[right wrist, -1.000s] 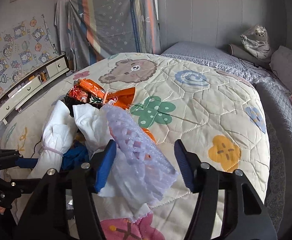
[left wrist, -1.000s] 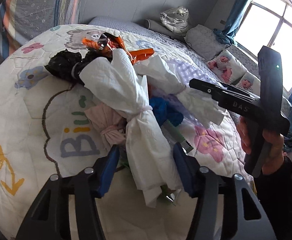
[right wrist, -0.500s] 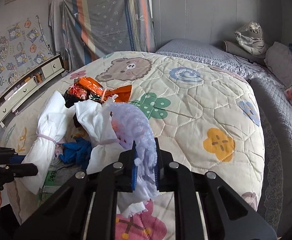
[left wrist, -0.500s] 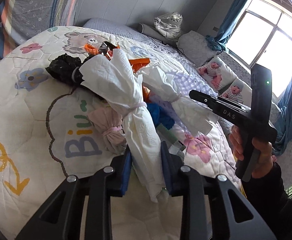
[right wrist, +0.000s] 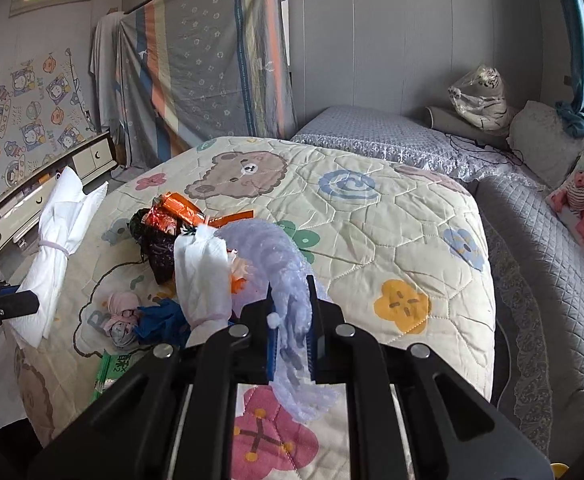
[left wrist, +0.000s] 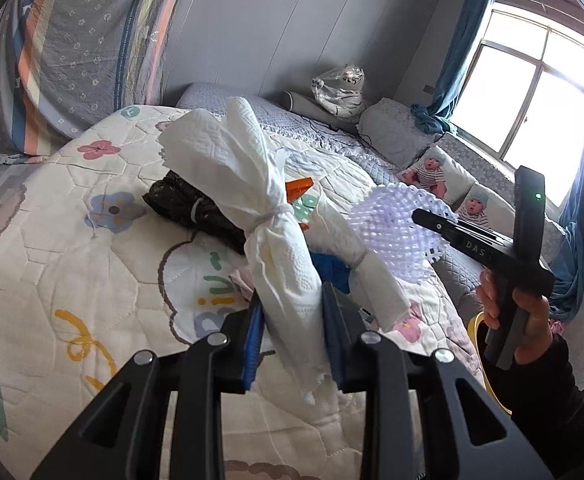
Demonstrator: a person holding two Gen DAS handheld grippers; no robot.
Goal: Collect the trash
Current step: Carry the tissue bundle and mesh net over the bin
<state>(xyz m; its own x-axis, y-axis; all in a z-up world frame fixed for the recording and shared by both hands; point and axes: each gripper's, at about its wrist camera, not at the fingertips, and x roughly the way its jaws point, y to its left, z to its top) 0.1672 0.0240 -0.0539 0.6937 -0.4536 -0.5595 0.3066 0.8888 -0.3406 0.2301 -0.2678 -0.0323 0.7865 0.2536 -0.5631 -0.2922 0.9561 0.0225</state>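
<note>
Both grippers have just been closing and have lifted their trash off the quilt (right wrist: 372, 240) — the left gripper (left wrist: 292, 328) clamps a tied white paper bundle (left wrist: 267, 240), the right gripper (right wrist: 292, 332) pinches a lilac foam net (right wrist: 279, 280). Each piece is held near its lower end, seemingly so it hangs clear of the remaining trash pile (right wrist: 159, 248) for carrying away.

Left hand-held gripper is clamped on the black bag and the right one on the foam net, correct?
Not quite. The left wrist view shows the left hand-held gripper clamped on the tied white paper bundle; the black bag lies on the quilt. The right hand-held gripper does hold the foam net.
</note>
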